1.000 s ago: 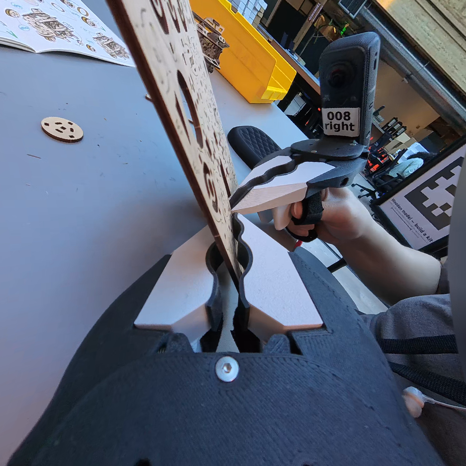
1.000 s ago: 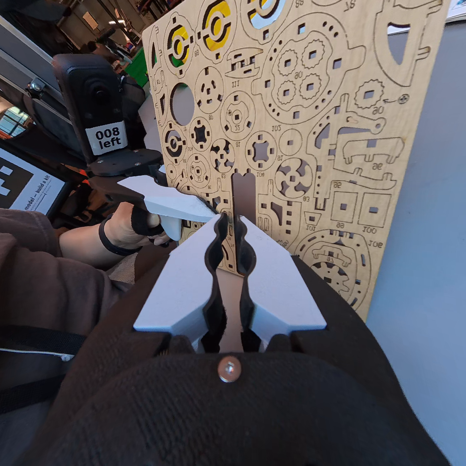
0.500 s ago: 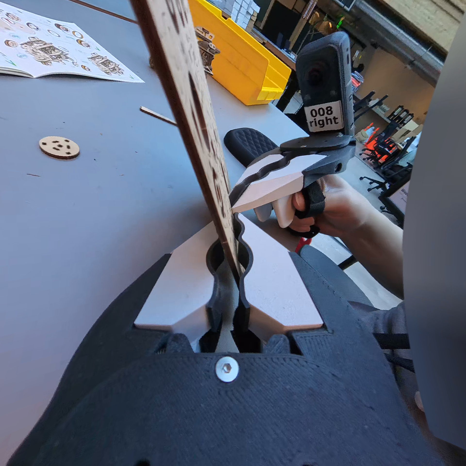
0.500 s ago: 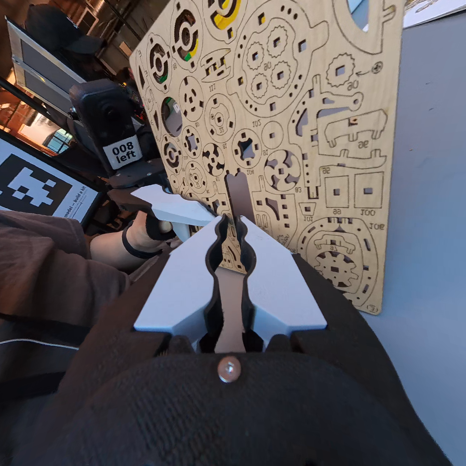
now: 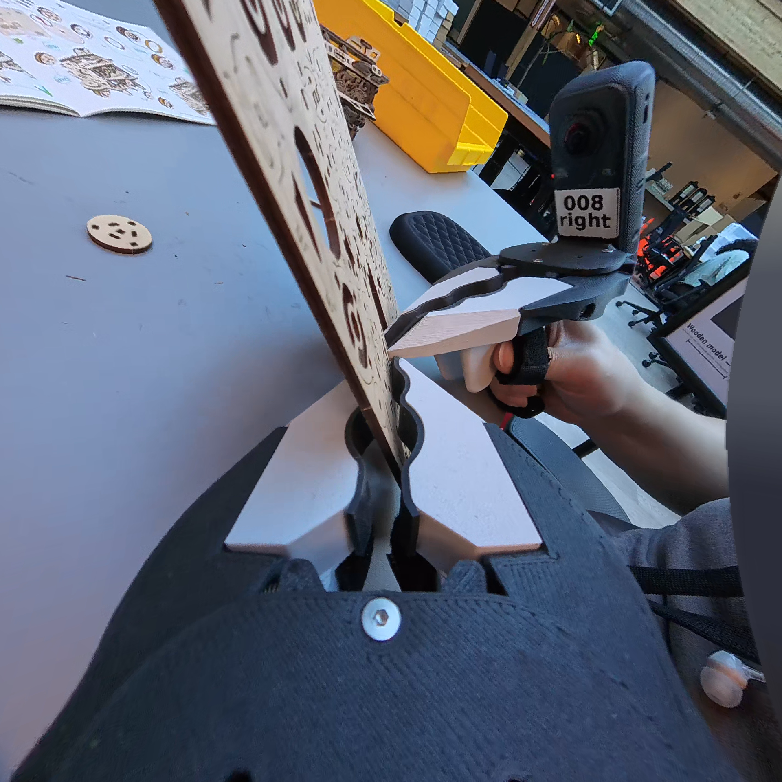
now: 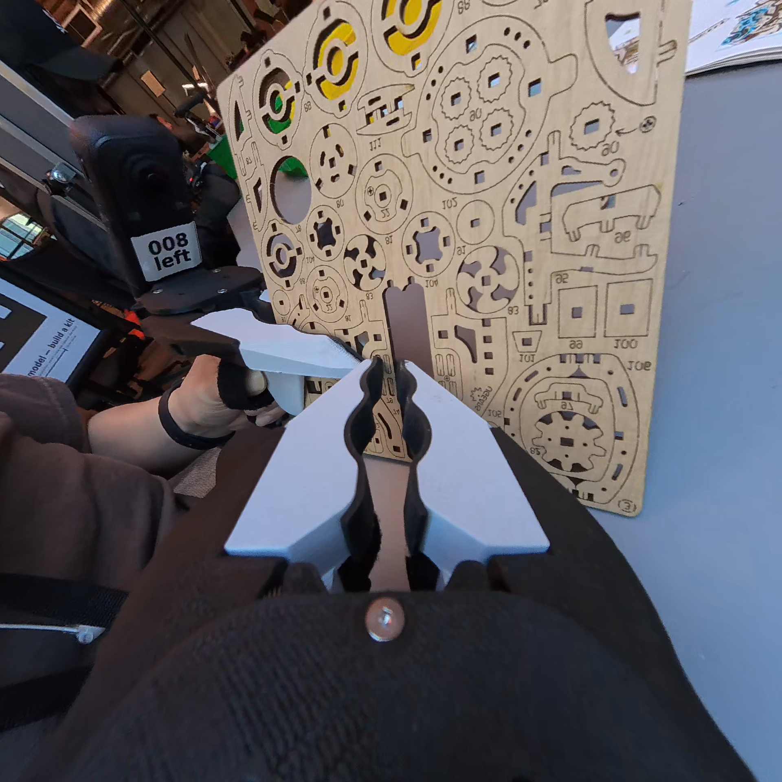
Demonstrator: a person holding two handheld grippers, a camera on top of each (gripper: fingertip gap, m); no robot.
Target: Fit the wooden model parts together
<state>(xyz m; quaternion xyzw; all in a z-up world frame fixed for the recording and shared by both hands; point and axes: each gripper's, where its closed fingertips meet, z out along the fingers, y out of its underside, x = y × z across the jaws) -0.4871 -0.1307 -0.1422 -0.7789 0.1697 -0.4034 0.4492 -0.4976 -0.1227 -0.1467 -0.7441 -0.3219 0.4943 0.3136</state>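
Wooden sheet: pale plywood, matt, laser-cut lines with dark burnt edges. Hand-held gripper: black ribbed printed plastic body, smooth matt white fingers, shiny metal screw. Surface: grey, smooth, matt. Bin: glossy yellow plastic. Booklet: paper.

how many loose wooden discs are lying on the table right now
1: a round wooden disc lies flat on the grey table, left of the upright wooden sheet. Others may be hidden behind the sheet.
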